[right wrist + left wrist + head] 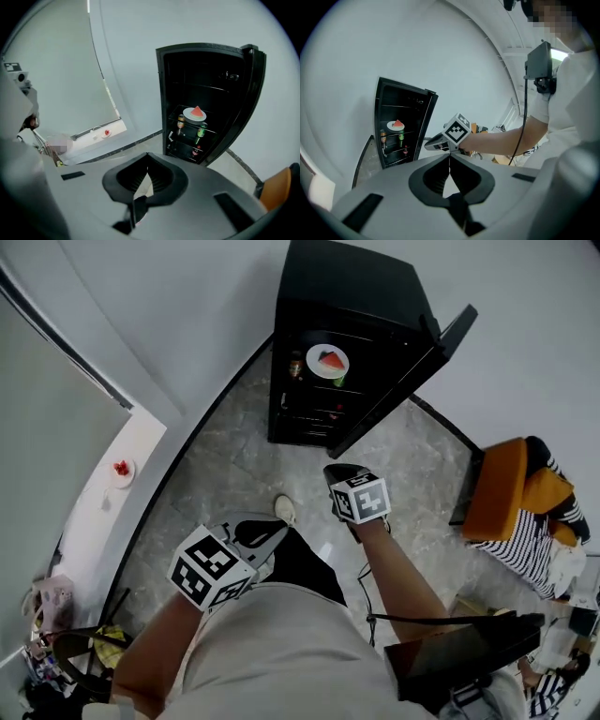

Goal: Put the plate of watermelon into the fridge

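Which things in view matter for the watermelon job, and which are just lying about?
Job: plate of watermelon, already inside; fridge; its open door.
Lying about: drinks on the shelves; small plate on the white ledge; orange chair.

The fridge [347, 296] door [403, 381] is standing wide open, floor [244, 456] before it lying bare; plate [327, 360] and bottles [295, 365] are crowding the shelves.

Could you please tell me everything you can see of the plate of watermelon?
The plate of watermelon is a round white plate carrying a single red wedge with its tip pointing upward. It sits level on a shelf inside the open black fridge, with bottles just below it. Only the shelf appears to touch it.
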`<move>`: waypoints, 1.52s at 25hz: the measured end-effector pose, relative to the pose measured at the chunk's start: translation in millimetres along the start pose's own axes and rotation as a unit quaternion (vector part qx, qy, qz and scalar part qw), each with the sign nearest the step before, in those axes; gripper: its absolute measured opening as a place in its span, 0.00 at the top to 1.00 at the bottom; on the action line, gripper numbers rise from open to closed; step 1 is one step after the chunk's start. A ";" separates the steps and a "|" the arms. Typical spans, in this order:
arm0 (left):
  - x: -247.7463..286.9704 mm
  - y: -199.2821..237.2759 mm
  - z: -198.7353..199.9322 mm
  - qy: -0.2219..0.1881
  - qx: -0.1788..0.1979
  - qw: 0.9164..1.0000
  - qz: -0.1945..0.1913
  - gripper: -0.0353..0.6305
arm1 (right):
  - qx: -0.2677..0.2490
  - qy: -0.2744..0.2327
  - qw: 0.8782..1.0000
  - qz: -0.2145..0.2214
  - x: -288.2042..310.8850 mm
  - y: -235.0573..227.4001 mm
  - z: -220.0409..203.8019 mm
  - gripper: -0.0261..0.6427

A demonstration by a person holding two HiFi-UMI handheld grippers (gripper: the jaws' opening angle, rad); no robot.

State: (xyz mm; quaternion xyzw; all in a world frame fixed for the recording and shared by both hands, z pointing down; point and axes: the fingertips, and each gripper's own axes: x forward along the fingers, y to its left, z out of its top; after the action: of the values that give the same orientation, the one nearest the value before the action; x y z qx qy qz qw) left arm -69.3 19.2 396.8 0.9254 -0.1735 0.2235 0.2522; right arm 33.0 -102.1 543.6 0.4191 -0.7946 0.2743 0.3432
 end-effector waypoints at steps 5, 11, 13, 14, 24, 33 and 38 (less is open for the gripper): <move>-23.9 -24.3 -36.2 -0.007 -0.008 1.000 0.005 0.93 | -0.016 -0.019 1.000 0.019 -51.4 64.8 -21.6 0.94; -44.2 -37.6 -71.0 -0.009 -0.016 1.000 0.019 0.93 | -0.025 -0.047 0.997 0.052 -105.8 128.6 -43.9 0.94; -46.7 -40.9 -76.1 -0.008 -0.015 1.000 0.018 0.93 | -0.022 -0.054 0.997 0.057 -118.8 141.2 -50.0 0.94; -48.0 -42.5 -77.6 -0.010 -0.016 1.000 0.017 0.93 | -0.022 -0.057 0.996 0.058 -124.1 146.4 -52.5 0.94; -60.0 -56.2 -95.8 -0.007 -0.022 1.000 0.010 0.93 | -0.060 -0.073 0.993 0.068 -156.8 188.1 -57.6 0.94; -62.4 -59.2 -108.5 -0.005 -0.030 0.999 0.016 0.93 | -0.092 -0.075 0.990 0.080 -161.6 210.5 -61.5 0.94; -60.3 -64.4 -108.8 -0.003 -0.027 0.999 0.017 0.93 | -0.095 -0.079 0.989 0.082 -164.4 211.9 -64.2 0.94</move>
State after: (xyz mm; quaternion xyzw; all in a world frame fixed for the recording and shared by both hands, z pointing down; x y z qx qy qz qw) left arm -127.5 143.2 425.6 0.9156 -0.1961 0.2207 0.2729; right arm -59.8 128.5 424.2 0.3380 -0.8734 0.1911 0.2941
